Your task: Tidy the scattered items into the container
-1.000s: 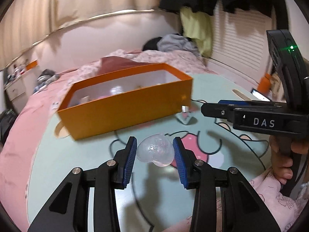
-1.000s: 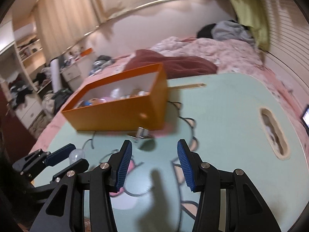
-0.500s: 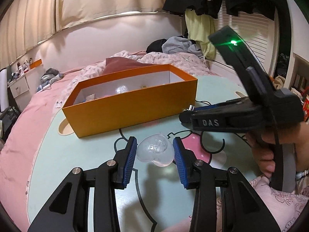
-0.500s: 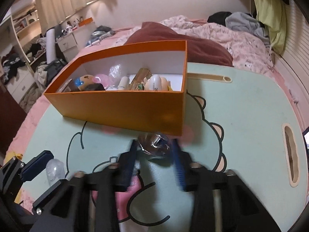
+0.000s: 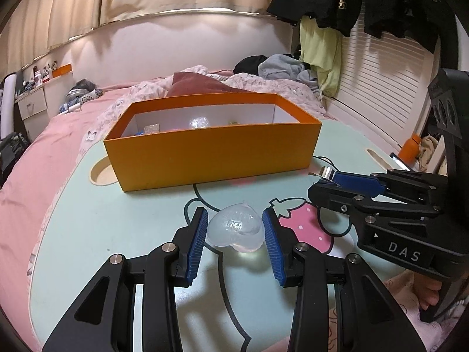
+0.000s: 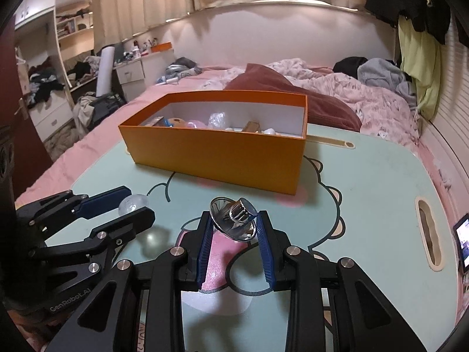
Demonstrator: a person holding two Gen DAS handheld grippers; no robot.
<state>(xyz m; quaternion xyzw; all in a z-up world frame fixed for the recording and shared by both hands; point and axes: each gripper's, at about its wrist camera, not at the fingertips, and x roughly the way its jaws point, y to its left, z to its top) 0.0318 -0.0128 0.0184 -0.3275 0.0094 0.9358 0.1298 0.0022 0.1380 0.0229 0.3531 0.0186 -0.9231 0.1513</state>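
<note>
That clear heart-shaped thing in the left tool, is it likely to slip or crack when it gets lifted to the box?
The clear heart-shaped piece looks smooth and glossy with rounded sides, so it may slip between the left gripper pads, which touch only its edges. It appears hollow and thin, so probably light. Being rounded, it could rock or slide if dropped on the table.

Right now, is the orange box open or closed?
Open. The orange box has no lid on, and its white inner walls and several small items inside show over the rim.

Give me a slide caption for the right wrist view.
Right gripper clamps a shiny metal piece before the orange box; left gripper holds a clear heart.
</note>
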